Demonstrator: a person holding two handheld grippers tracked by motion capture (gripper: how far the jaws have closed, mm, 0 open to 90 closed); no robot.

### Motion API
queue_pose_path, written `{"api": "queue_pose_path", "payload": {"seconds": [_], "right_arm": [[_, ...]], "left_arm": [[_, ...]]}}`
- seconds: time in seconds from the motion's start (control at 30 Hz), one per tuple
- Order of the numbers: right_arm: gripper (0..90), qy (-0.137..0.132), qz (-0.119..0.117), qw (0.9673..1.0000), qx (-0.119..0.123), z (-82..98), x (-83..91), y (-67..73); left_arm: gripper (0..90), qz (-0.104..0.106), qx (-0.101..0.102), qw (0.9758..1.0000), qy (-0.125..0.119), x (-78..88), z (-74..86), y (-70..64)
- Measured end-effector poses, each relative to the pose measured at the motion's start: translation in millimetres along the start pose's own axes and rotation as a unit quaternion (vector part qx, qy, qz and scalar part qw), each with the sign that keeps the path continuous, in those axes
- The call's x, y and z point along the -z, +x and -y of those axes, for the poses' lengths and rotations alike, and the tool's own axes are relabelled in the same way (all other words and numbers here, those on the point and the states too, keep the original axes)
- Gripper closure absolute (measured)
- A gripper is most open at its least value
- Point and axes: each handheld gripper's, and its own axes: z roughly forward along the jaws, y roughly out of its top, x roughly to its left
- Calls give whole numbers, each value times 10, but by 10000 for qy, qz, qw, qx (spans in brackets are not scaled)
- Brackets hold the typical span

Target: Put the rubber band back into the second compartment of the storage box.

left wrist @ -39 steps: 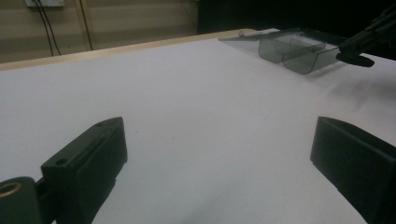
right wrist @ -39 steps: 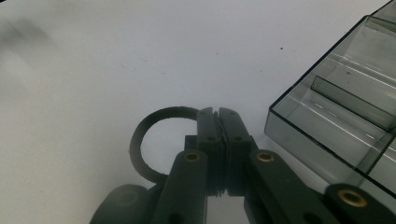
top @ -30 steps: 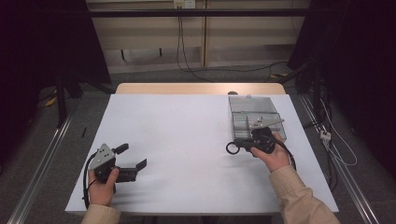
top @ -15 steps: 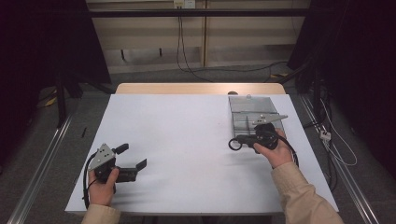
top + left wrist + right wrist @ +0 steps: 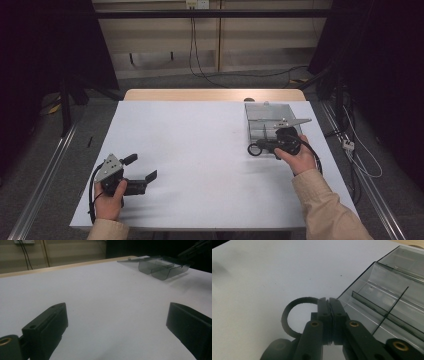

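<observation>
We are looking down on a white desk [image 5: 200, 150] where a clear, smoke-tinted plastic tray [image 5: 270, 117] is sitting at about two o'clock, close to the desk's right edge. The tray [image 5: 392, 302] is split by thin inner walls into several compartments, and the ones we are able to see into are holding nothing but reflections; in the left gripper view the same tray [image 5: 162, 267] is showing far off at one o'clock with its near wall curving upward. The right gripper [image 5: 265, 146], held in a hand [image 5: 300, 157] at roughly three o'clock on the desk, is pinching a black rubber ring [image 5: 254, 149] with its jaws pressed together on the ring's band. In the right gripper view the ring [image 5: 294, 312] is arching out to ten o'clock of the right gripper [image 5: 329, 307], its loop hanging over the bare white surface just beside the tray's near corner, outside every compartment; we cannot tell whether ring and tray are touching. The left gripper [image 5: 142, 170] is resting in the other hand [image 5: 110, 192] at about seven o'clock, well apart from the tray, and its jaws are standing spread wide over the desk with nothing between them, as the left gripper view [image 5: 115, 322] is confirming.
</observation>
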Motion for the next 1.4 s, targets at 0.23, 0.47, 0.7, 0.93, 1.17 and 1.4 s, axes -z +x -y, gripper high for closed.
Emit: {"api": "queue_pose_path", "payload": {"seconds": [0.23,0.47,0.7,0.93,1.17,1.4], "right_arm": [[882,-21,45,10000,-34,-14,11,-68],[882,-27,116,9999,-70,-19,17,-121],[882,-19,148,9999,-86,-31,11,-159],[882,-4,173,9998,-102,-28,-1,-188],[882,17,197,9997,-121,-26,-16,-219],[882,4,238,9996,-134,-32,-20,-254]], "left_arm": [[37,-2,16,10000,4,1,1,-2],[36,1,14,10000,1,1,1,0],[37,-8,24,10000,-2,4,3,1],[36,0,15,10000,-12,3,4,4],[36,0,30,10000,-19,3,6,4],[36,-1,31,10000,-19,3,6,5]]}}
